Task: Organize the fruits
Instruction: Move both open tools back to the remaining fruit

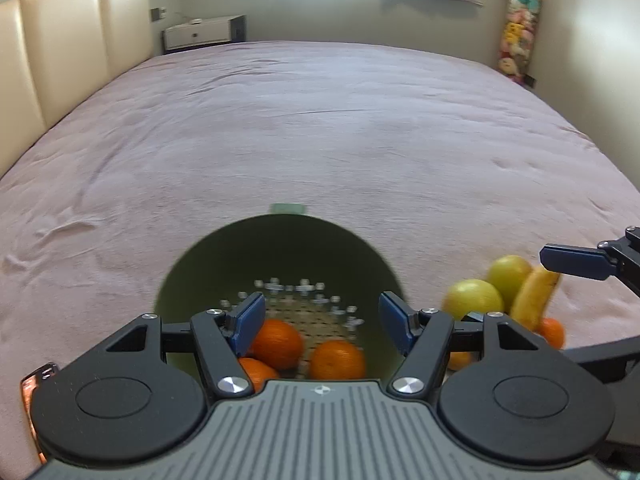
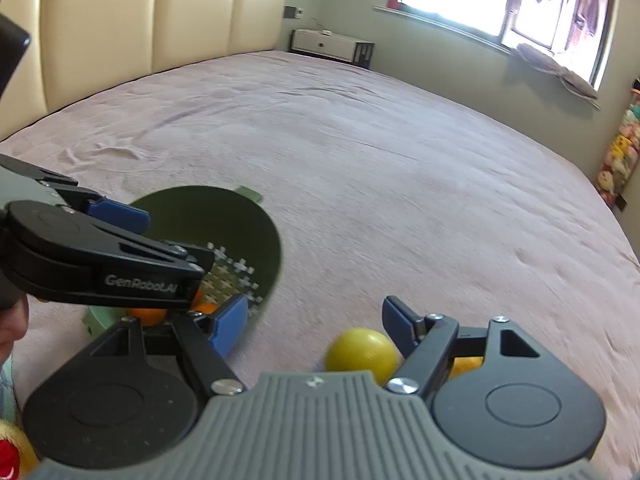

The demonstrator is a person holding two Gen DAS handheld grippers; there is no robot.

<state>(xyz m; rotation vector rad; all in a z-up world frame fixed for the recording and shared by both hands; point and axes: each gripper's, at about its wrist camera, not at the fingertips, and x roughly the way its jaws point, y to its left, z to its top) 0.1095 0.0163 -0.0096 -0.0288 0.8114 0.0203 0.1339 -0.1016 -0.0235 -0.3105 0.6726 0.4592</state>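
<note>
A dark green perforated basket (image 1: 276, 256) sits on the bed, just under my left gripper (image 1: 322, 322). That gripper is open with nothing between its pads. Three oranges lie in the basket: one (image 1: 278, 342) by the left pad, one (image 1: 338, 360) in the middle, one (image 1: 256, 372) partly hidden. Right of the basket is a pile of two yellow-green apples (image 1: 474, 300), a banana (image 1: 534, 300) and an orange (image 1: 552, 332). My right gripper (image 2: 312, 328) is open above the sheet and holds nothing. A yellow apple (image 2: 360, 350) lies just below its right pad, and an orange (image 2: 466, 364) peeks out behind that finger.
The wide bed is covered by a pink sheet (image 1: 320, 128), with a cream headboard (image 1: 60, 48) on the left. A nightstand (image 1: 200, 34) and a window sill stand beyond it, and plush toys (image 1: 518, 32) hang at the right wall. A hand (image 2: 12, 320) shows at the left edge.
</note>
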